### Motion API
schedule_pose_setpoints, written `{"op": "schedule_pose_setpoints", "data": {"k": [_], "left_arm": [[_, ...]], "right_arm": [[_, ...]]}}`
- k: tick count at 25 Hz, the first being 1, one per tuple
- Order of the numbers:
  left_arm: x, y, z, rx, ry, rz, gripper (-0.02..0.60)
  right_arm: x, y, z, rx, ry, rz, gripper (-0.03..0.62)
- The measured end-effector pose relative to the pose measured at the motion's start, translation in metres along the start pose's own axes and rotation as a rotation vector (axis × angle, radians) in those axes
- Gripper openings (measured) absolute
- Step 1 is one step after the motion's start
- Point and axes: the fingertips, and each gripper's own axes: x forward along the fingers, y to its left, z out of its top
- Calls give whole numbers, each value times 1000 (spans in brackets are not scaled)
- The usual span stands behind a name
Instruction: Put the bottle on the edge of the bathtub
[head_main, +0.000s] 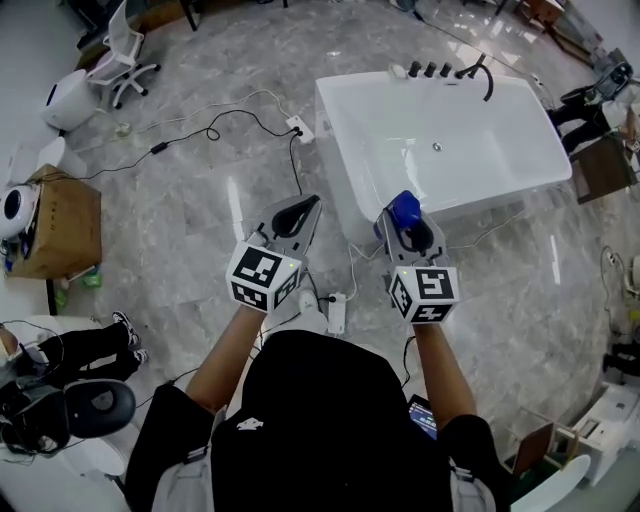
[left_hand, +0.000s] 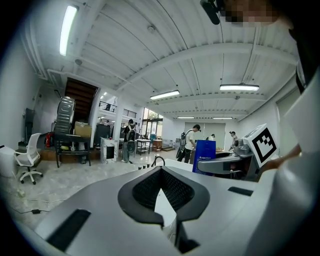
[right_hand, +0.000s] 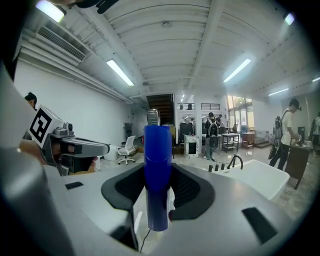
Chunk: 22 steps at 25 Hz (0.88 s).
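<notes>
Blue plastic, smooth and seemingly rigid, is what the bottle (right_hand: 158, 150) is made of. It is clamped upright by its lower half between the fingers (right_hand: 192, 192) of the right gripper (right_hand: 158, 172), over the floor and short of the bathtub (head_main: 340, 120). It is judged light but slippery, so a firm mid-body hold is advised. The left gripper (left_hand: 161, 172) is carried empty, its fingers closed at the tips.

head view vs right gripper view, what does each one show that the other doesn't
Only the head view: the cardboard box, the power strip on the floor, someone's legs at the left edge. Only the right gripper view: ceiling lights, people standing at the back, a dark staircase. Both: the blue bottle clamped in the right gripper, the white bathtub ahead, the left gripper alongside, a white office chair.
</notes>
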Motion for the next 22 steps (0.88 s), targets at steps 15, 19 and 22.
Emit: {"op": "schedule_pose_setpoints", "data": {"k": [15,19,22], "left_arm": [[43,66,-18,-40,33,-71,8],[59,73,-23,-53,43,-56,8],[74,78,-33,-66,59,-38,8]], "right_arm": [[74,-5,-10,3,50,-45,164],[89,-16,-16,13,60,-30,164],[102,-29,-22,22,64,-24,164]]}}
